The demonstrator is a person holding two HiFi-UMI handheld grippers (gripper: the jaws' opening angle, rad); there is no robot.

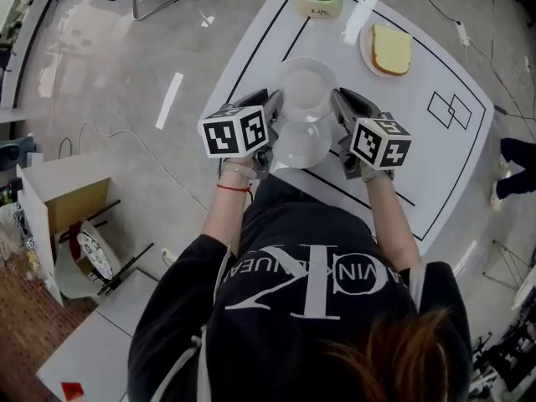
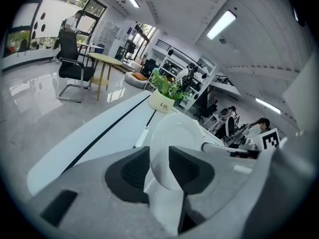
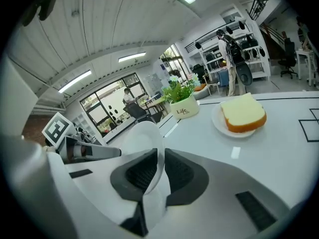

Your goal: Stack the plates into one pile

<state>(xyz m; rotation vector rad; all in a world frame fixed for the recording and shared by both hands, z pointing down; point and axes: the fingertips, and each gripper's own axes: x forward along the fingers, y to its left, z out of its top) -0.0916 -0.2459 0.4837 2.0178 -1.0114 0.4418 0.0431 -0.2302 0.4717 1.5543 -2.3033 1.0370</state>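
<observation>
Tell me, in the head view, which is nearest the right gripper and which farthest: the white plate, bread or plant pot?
1. The white plate, between the right gripper's jaws.
2. The bread, farther up the table, right side.
3. The plant pot, at the far edge.

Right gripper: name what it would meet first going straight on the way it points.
Past the plate it grips, probably the white table just short of the plant pot; depth is unclear.
</observation>
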